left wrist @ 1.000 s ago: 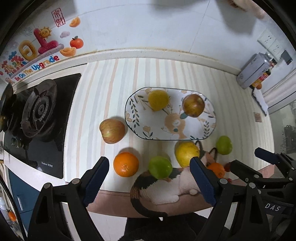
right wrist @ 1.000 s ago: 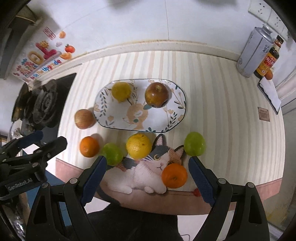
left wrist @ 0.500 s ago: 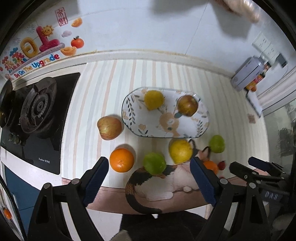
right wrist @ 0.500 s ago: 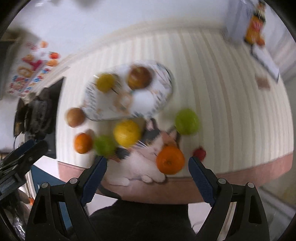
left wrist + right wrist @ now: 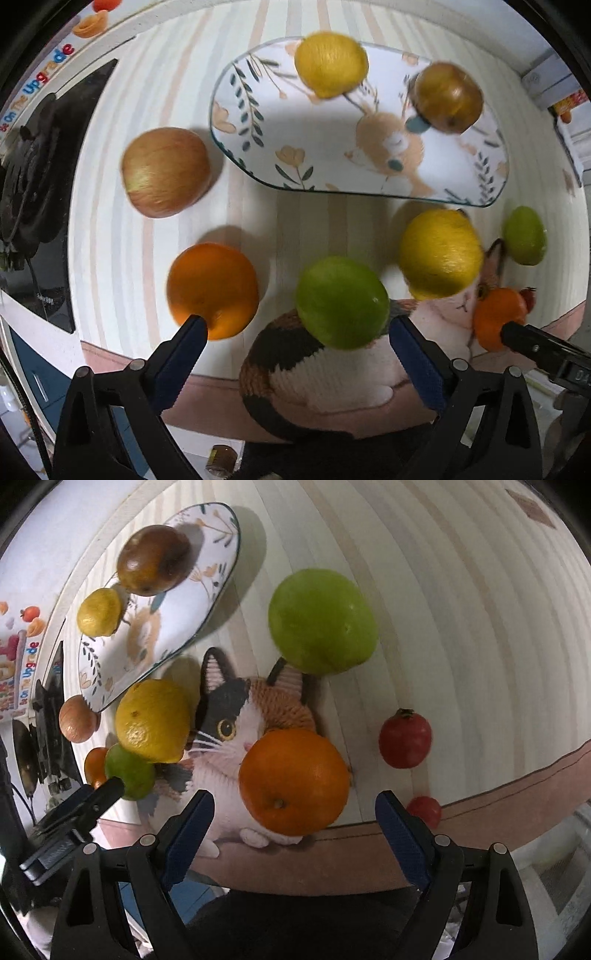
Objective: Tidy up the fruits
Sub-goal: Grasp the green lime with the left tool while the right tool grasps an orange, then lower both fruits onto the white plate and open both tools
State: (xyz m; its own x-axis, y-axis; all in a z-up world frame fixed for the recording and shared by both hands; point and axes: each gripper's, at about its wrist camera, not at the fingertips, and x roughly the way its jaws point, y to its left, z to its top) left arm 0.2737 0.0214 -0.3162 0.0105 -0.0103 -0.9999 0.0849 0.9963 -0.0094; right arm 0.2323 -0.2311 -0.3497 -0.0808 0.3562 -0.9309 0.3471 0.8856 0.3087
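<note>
We see a green fruit (image 5: 341,302) on the cat mat (image 5: 332,373), between the widening, empty jaws of our left gripper (image 5: 293,354). An orange (image 5: 293,781) lies between the narrowing jaws of our right gripper (image 5: 295,829), untouched by its pads. Beyond, a plate (image 5: 332,155) holds a lemon (image 5: 330,68) and a brown fruit (image 5: 447,98); an apple (image 5: 166,171) sits beside it.
</note>
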